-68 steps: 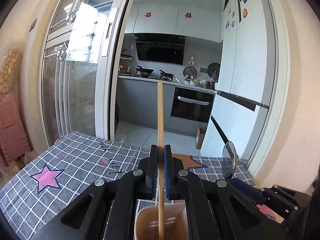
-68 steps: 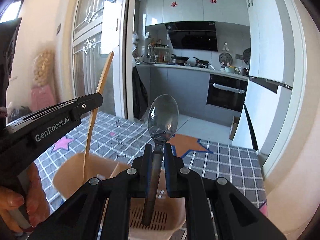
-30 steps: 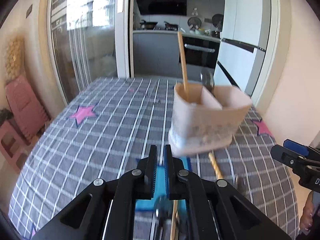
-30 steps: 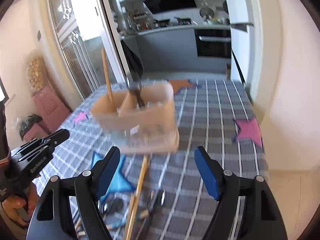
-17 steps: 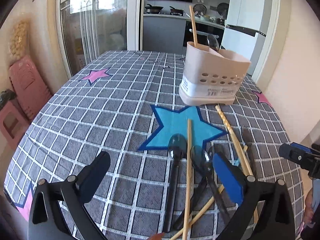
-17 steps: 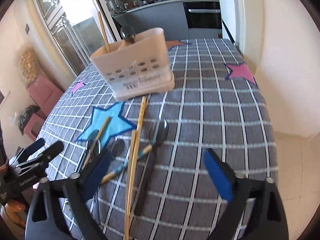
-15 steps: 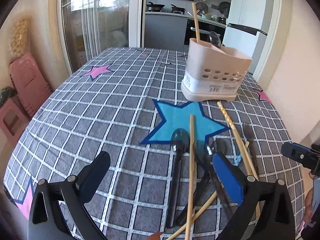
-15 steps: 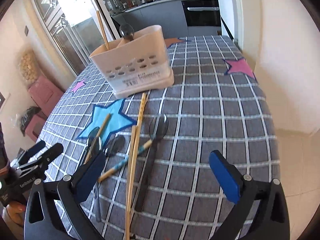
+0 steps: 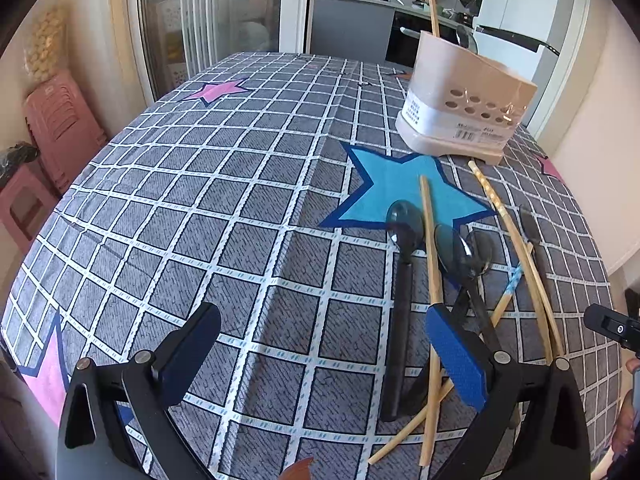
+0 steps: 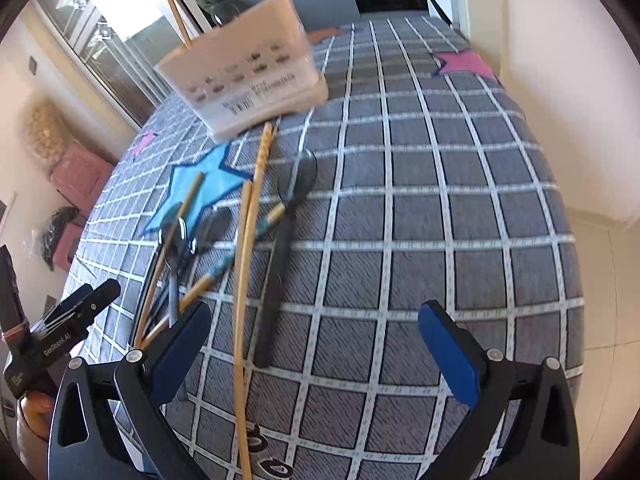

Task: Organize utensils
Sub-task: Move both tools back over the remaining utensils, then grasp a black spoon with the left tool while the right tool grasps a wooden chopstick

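A beige perforated utensil holder (image 9: 464,108) stands on the checked cloth, with a wooden chopstick (image 9: 431,0) and a spoon (image 9: 466,42) upright in it. In front of it lies a loose pile: black-handled spoons (image 9: 404,280), wooden chopsticks (image 9: 430,260) and a blue-patterned chopstick (image 9: 514,280). My left gripper (image 9: 320,344) hangs open above the cloth, its right finger over the pile's near ends, gripping nothing. In the right wrist view the holder (image 10: 248,68) is blurred. My right gripper (image 10: 316,340) stands open and empty above the near ends of a chopstick pair (image 10: 248,240) and a black spoon (image 10: 280,260).
Grey checked tablecloth (image 9: 240,200) with blue and pink stars covers the table. Its right edge (image 10: 560,200) drops off beside a wall. Pink stools (image 9: 60,128) are stacked on the floor to the left. A hand (image 10: 32,420) holds the left gripper's body (image 10: 72,320).
Both grippers held a chopstick and a spoon over the holder; those now stand in it. Both grippers have opened, pulled back and tilted down towards the pile on the cloth.
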Motion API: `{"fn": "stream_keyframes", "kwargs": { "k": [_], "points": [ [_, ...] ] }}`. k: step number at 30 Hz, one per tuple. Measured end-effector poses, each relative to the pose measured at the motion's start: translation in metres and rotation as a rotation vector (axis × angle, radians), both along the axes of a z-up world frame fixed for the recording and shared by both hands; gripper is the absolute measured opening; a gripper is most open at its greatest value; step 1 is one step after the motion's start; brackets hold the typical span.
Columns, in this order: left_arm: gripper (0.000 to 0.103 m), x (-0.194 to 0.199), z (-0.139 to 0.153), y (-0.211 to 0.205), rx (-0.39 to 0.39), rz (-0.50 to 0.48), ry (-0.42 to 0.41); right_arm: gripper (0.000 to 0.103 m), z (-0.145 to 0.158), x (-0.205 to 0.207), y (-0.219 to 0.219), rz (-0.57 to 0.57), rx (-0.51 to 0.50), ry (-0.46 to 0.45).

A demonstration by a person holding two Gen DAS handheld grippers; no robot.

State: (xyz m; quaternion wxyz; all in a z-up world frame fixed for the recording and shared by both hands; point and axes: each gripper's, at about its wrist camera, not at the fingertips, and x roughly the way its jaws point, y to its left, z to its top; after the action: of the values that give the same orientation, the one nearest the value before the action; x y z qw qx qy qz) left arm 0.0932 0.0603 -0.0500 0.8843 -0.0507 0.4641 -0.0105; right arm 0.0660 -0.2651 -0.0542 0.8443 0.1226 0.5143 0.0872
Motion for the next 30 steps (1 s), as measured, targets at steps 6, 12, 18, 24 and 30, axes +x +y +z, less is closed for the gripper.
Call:
{"fn": "stream_keyframes", "kwargs": {
  "k": [6,12,18,24,30],
  "points": [
    [0.103,0.007,-0.003,-0.003,0.014,-0.036,0.025,0.103,0.003,0.003,0.003,0.018,-0.025,-0.003],
    [0.103,0.019,-0.006,-0.010,0.054,-0.096,0.043,0.103,0.005,0.013,0.005,0.011,-0.059,0.013],
    [0.103,0.028,-0.011,-0.011,0.031,-0.123,0.070,0.093,0.013,0.030,0.013,0.046,-0.028,0.008],
    [0.103,0.036,-0.016,-0.012,0.046,-0.129,0.086,0.058,0.014,0.075,0.017,0.039,0.101,0.074],
    [0.103,0.047,-0.021,-0.016,0.057,-0.140,0.111,0.049,0.017,0.113,0.047,0.104,0.015,0.064]
  ]
}}
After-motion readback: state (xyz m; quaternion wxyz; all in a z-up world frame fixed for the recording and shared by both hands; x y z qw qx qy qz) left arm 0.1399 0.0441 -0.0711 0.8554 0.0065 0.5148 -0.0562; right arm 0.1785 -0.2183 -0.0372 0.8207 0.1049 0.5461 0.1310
